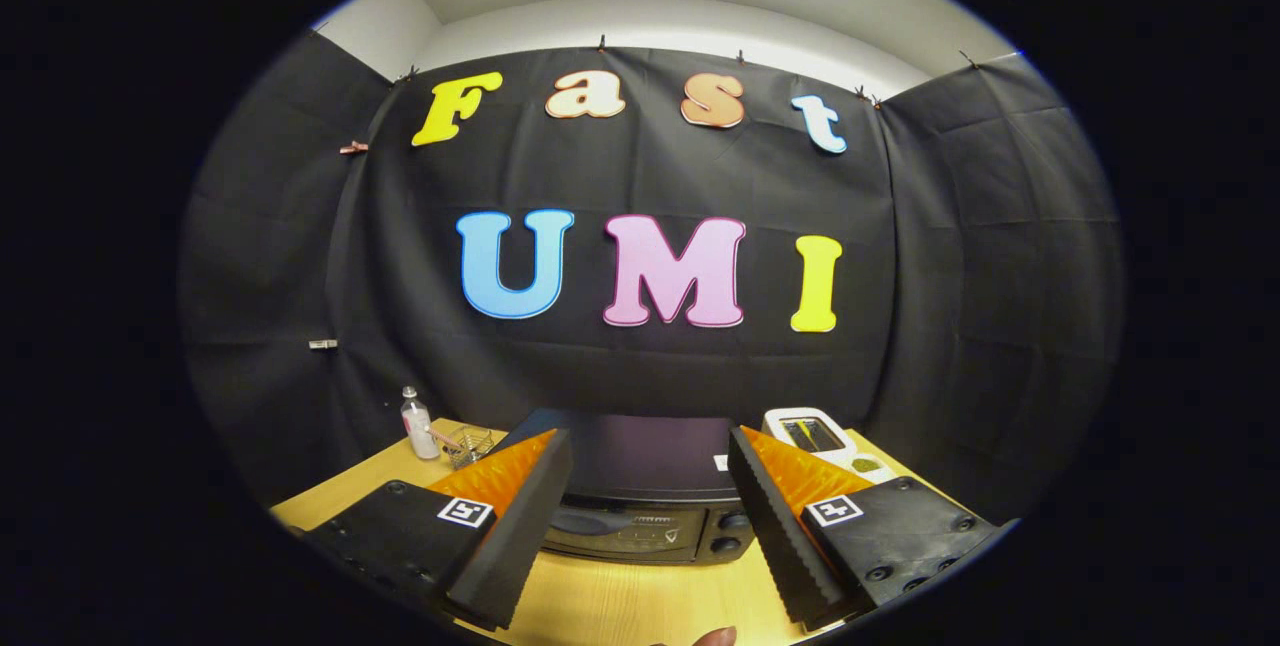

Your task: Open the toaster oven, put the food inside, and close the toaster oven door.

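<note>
Tool [650, 486] spread wide, pinching nothing, above the tabletop [620, 596]; oven [640, 501] sits just ahead between the fingers, door closed, bottle [417, 423] beyond.

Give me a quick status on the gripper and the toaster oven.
Gripper open, fingers spread, holding nothing. Toaster oven just ahead between them, on the wooden table; door looks closed. No food seen. Nothing blocking the approach.

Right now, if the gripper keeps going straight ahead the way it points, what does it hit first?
Probably the black toaster oven: it sits just ahead of the open gripper, framed between the fingers. The gripper seems raised, so it might pass above; depth is unclear.
</note>
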Motion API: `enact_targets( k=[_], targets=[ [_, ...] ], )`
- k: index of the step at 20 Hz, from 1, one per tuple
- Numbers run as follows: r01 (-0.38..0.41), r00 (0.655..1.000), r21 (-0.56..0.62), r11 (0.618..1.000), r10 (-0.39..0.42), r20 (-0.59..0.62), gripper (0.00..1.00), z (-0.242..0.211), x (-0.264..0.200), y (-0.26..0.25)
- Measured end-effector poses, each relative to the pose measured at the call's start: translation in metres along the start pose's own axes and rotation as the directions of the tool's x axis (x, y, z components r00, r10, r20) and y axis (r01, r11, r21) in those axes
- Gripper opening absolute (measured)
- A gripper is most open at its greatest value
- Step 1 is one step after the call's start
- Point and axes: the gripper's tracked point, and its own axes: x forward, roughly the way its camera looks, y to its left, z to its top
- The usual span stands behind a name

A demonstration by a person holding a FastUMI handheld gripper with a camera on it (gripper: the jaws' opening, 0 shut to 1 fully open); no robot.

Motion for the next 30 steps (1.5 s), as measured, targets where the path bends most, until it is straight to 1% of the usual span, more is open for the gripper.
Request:
enact_targets(
  k=[4,7,9,11,13,15,19,21,23,24,25,26,27,30],
  targets=[
    [0.009,0.998,-0.018,1.0,-0.01,-0.064,0.97,-0.04,0.024,0.017],
    [0.002,0.992,0.001,1.0,-0.002,-0.125,0.98,-0.069,0.042,0.033],
    [-0.009,0.987,-0.014,1.0,0.006,-0.161,0.97,-0.086,0.056,0.042],
    [-0.018,0.976,-0.035,0.999,0.01,-0.22,0.97,-0.106,0.069,0.047],
    [-0.021,0.959,-0.01,1.0,0.017,-0.284,0.98,-0.126,0.077,0.053],
    [0.0,0.942,0.018,1.0,0.007,-0.336,0.98,-0.14,0.084,0.055],
    [0.024,0.937,0.024,0.999,-0.014,-0.35,0.98,-0.143,0.095,0.056],
    [0.05,0.928,0.036,0.998,-0.033,-0.371,0.98,-0.147,0.098,0.054],
    [0.051,0.935,0.0,0.999,-0.047,-0.353,0.98,-0.149,0.104,0.052],
    [0.054,0.941,0.015,0.998,-0.046,-0.336,0.99,-0.147,0.101,0.053],
    [0.062,0.939,0.035,0.997,-0.047,-0.34,0.99,-0.149,0.099,0.052],
    [0.06,0.939,0.029,0.998,-0.046,-0.341,0.99,-0.15,0.097,0.052],
    [0.056,0.936,0.015,0.998,-0.048,-0.349,0.99,-0.152,0.092,0.051],
    [0.062,0.922,0.024,0.998,-0.048,-0.384,0.99,-0.163,0.068,0.055]
  ],
)
